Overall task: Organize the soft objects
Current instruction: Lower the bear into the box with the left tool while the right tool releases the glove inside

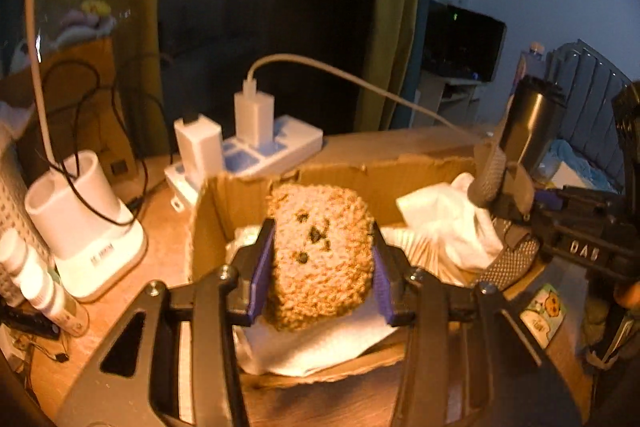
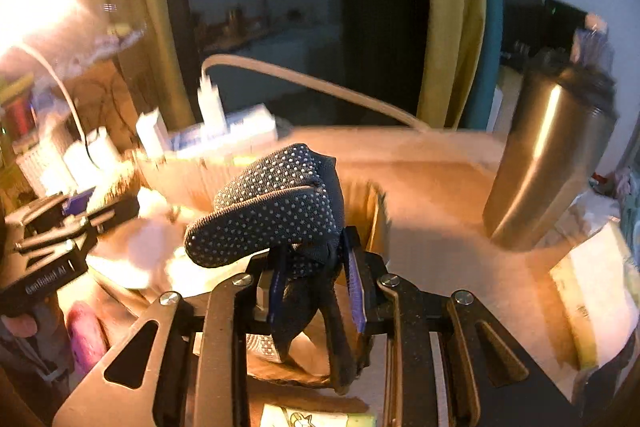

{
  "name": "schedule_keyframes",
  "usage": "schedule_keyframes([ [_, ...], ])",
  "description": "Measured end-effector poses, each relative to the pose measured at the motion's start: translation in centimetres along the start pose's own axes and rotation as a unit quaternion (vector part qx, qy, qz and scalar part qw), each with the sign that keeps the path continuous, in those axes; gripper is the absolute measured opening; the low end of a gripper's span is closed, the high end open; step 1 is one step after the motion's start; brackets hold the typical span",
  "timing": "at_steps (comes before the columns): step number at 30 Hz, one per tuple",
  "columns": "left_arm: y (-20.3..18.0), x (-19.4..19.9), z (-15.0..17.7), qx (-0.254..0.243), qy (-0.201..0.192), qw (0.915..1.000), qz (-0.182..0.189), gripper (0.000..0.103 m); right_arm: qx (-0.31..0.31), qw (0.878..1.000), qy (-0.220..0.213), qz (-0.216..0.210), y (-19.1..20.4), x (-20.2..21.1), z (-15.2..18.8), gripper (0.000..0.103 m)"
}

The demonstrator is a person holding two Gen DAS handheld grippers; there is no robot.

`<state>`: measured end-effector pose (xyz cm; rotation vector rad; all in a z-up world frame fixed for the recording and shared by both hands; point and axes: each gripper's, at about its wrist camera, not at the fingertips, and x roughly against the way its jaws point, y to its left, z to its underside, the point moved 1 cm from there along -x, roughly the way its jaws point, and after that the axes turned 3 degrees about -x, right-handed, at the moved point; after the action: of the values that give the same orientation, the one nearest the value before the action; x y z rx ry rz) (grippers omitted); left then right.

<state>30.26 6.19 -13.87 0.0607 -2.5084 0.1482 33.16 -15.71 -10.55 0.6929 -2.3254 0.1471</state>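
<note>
Power strip [image 1: 256,151] — behind box [image 1: 360,175]

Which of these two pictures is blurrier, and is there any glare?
Right wrist view: blurrier, the power strip smeared, strong glare at upper left. Left wrist view: sharper, the plush toy crisp in the left tongs, room behind dim.

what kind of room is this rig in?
Most likely a bedroom doubling as a home workspace: a wooden desk with a power strip and chargers, curtains by a dark window, and what looks like a padded headboard at right.
</note>
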Motion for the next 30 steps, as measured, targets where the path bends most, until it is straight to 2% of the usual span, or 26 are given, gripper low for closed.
schedule_keyframes([
  [2,0.0,-0.2,0.0,0.004,0.014,0.9999,0.003,0.046,0.003,1.000,0.025,-0.001,0.2,-1.1,0.5,0.039],
  [4,0.1,0.0,-0.1,0.007,0.013,0.9999,0.001,0.052,-0.002,1.000,0.027,-0.002,0.1,-1.1,0.6,0.052],
  [10,0.0,1.3,-0.5,0.005,-0.003,1.0000,0.002,0.053,-0.029,0.999,-0.012,-0.023,-1.2,1.7,-0.4,0.063],
  [14,0.2,1.4,-0.6,0.006,-0.003,1.0000,-0.004,0.053,-0.040,0.999,-0.026,-0.004,-2.0,2.0,-0.7,0.063],
  [19,0.5,1.2,-0.4,0.009,0.002,0.9999,-0.011,0.053,-0.046,0.998,0.019,0.049,-3.0,-1.0,0.8,0.063],
  [24,0.3,1.4,-0.5,0.005,-0.003,1.0000,-0.008,0.053,-0.048,0.996,0.050,0.060,-3.0,-3.4,2.0,0.063],
  [30,-0.1,2.8,-0.9,0.002,-0.019,0.9998,-0.006,0.053,-0.049,0.997,0.034,0.050,-2.9,-2.2,1.6,0.063],
])
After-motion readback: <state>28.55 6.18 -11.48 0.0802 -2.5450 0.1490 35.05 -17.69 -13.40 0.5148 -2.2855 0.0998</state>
